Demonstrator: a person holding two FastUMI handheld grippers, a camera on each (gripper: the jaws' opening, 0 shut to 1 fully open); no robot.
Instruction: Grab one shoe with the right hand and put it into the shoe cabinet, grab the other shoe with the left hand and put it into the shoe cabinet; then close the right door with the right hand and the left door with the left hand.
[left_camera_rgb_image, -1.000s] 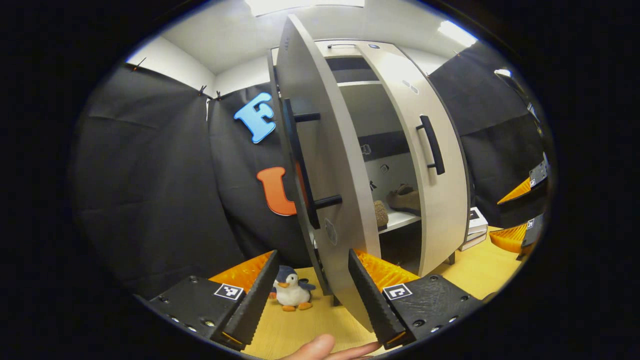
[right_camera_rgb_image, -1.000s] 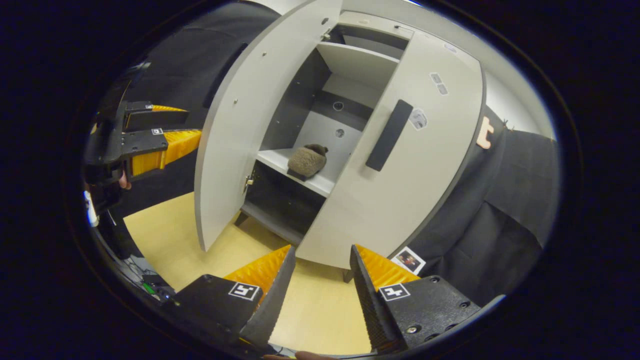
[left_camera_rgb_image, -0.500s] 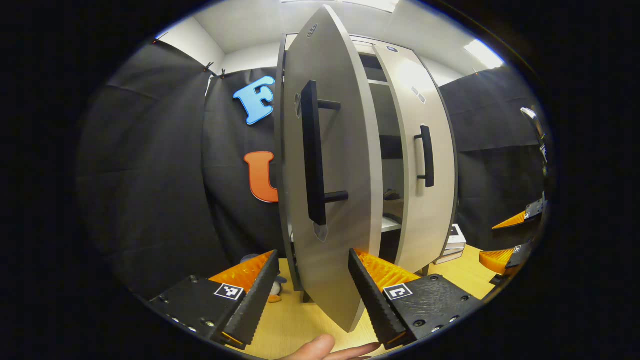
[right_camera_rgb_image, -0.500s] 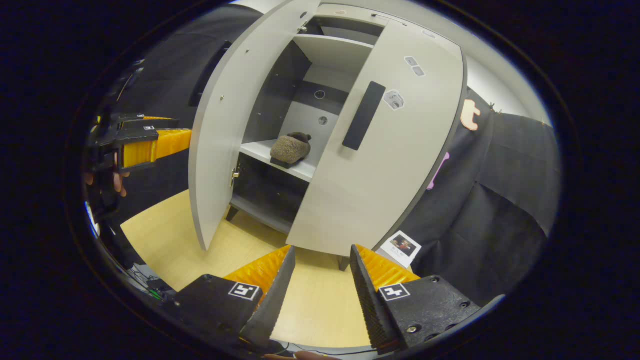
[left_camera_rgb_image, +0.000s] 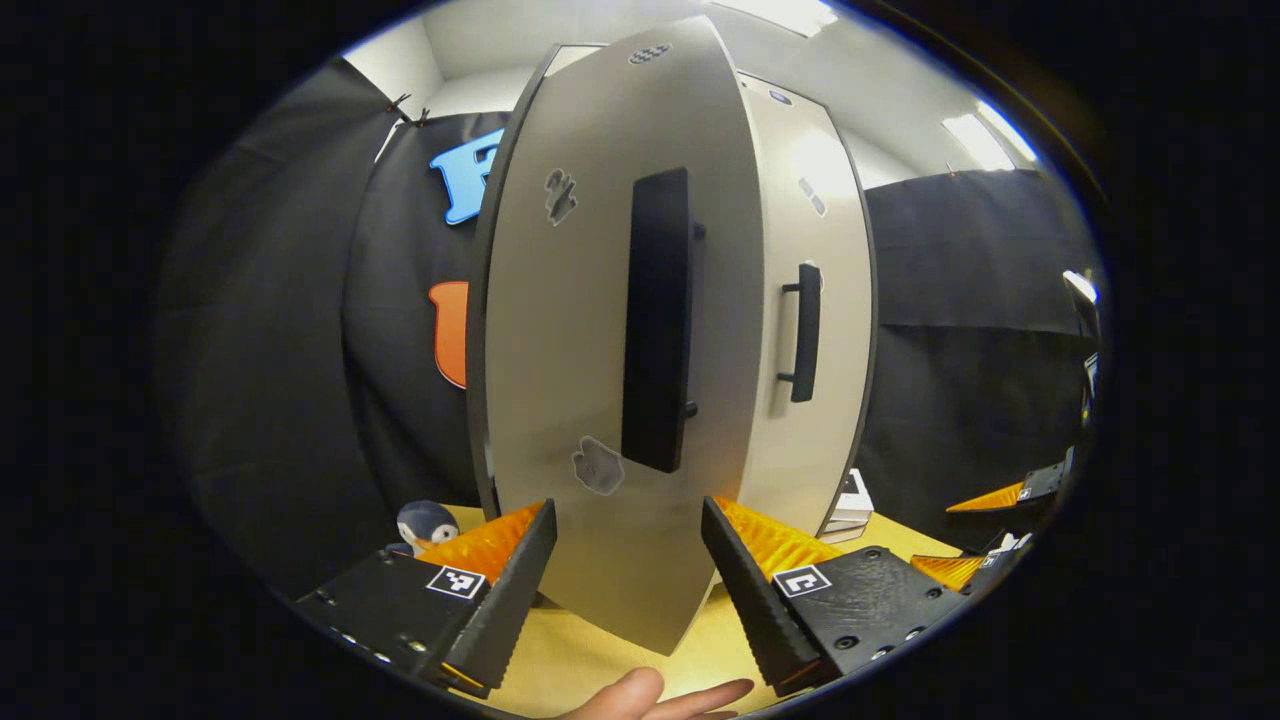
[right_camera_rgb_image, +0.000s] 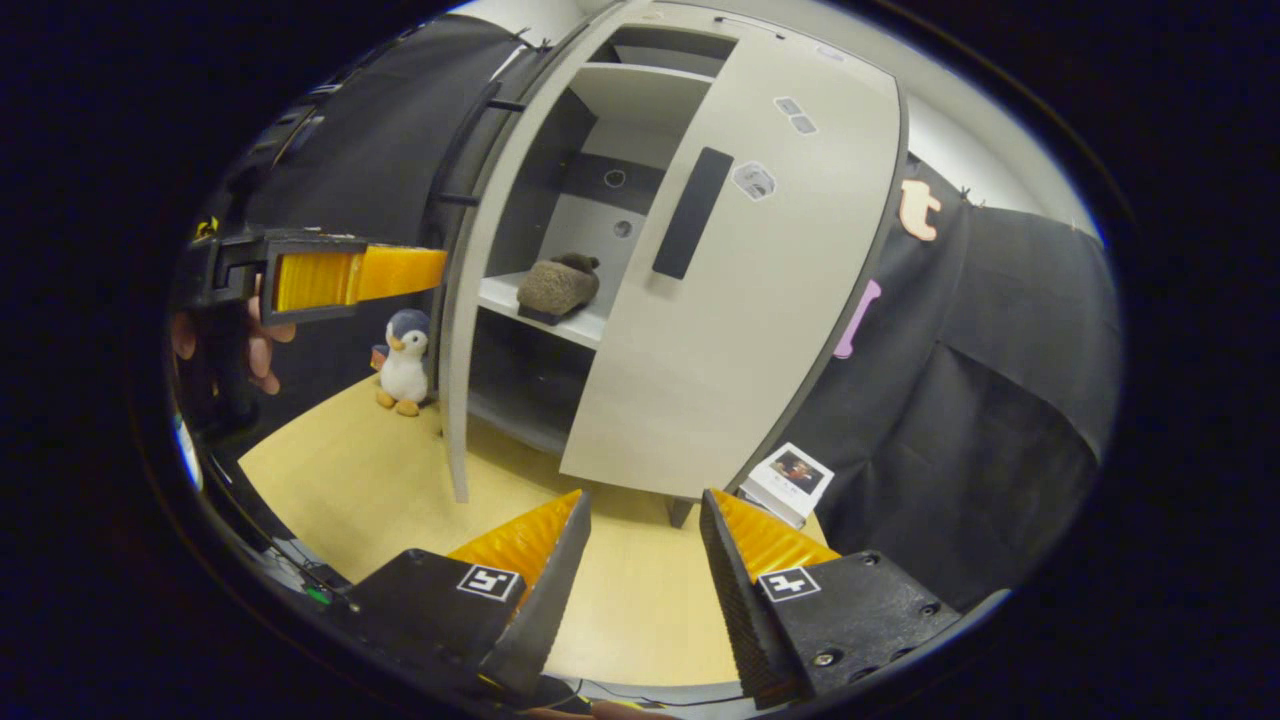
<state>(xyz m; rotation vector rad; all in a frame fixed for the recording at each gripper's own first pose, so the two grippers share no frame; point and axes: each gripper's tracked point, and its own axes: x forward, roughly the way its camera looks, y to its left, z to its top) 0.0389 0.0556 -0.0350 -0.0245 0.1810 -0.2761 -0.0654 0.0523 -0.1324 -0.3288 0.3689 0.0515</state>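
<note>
penguin plush (right_camera_rgb_image: 404, 350) on floor | books (right_camera_rgb_image: 793, 481) by cabinet

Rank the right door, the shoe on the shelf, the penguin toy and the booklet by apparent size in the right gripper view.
1. Right door
2. Shoe
3. Penguin toy and booklet look about alike; not ranked.

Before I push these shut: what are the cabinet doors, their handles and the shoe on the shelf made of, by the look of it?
Doors: probably laminated board, smooth matt light grey with a darker edge, flat and seamless. Handles: matt black bars, plastic or painted metal; I can't tell which. Shoe: soft, fuzzy brown-grey upper, like felt or fleece, on a dark sole.
</note>
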